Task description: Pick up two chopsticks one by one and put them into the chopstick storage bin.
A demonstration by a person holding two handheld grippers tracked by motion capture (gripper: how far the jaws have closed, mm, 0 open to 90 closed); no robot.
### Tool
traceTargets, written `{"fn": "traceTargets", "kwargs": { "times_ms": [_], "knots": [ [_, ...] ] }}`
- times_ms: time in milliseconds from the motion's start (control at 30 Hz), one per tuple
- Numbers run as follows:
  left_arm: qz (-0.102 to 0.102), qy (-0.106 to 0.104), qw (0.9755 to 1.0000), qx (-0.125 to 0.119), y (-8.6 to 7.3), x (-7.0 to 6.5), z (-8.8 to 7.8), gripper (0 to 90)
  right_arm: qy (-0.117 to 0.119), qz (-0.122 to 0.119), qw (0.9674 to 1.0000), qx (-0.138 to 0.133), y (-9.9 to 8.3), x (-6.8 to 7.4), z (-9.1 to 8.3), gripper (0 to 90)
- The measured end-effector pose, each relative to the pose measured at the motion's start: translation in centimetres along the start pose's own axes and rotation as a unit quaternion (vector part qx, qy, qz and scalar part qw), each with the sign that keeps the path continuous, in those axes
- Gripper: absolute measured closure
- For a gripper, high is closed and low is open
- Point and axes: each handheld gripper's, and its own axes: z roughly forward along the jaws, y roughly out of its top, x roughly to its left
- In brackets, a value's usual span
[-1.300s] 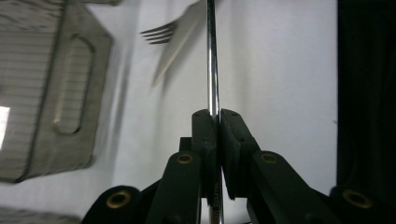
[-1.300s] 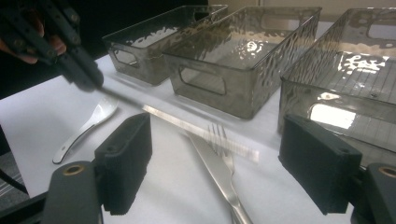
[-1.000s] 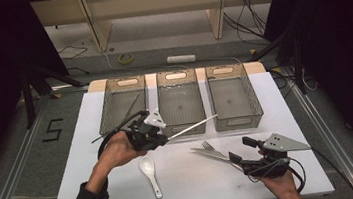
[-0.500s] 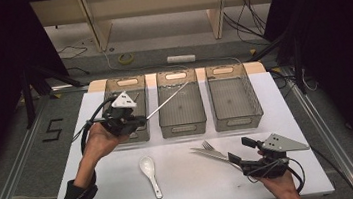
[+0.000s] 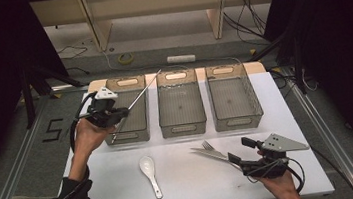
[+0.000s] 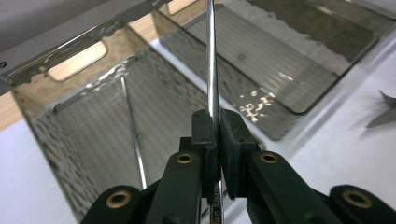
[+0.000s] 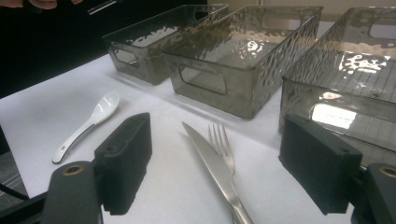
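My left tool is clenched on a thin metal chopstick, the two black pads pinching the rod near its lower end; in the left gripper view the chopstick runs straight up from between the pads, with small lettering on the bit below them. From above, I hold it slanted over the left bin, its upper tip reaching toward the far right corner of that bin and its lower end sticking out past the bin's near wall, all of it off the worktop. A second chopstick already lies on the ribbed floor of the left bin. The middle bin and the right bin stand just beside it in a row along the far half of the worktop. My right tool rests low near the right front of the worktop with its pads spread wide and gripping nothing; in the right gripper view the knife and the fork lie flat side by side between the pads, not touched by either. The white spoon lies on the worktop near the front middle, bowl pointing away from me, well apart from both tools
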Motion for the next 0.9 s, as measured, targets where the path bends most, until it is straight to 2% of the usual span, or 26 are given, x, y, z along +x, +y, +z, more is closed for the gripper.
{"fn": "traceTargets", "kwargs": {
  "times_ms": [267, 467, 900],
  "knots": [
    [-0.026, 0.019, 0.9995, -0.001, -0.8, 1.7, 0.6, 84.6, 0.001, 0.000, 1.0000, 0.000, 0.0, 0.0, 0.0, 26.1],
    [-0.033, 0.033, 0.9989, 0.002, -1.2, 2.4, 1.1, 84.6, 0.000, 0.000, 1.0000, 0.001, 0.0, 0.0, 0.0, 26.1],
    [-0.062, 0.045, 0.9969, 0.016, -2.6, 4.0, 2.4, 84.6, -0.001, 0.000, 1.0000, 0.000, 0.0, 0.0, -0.1, 26.1]
  ]
}}
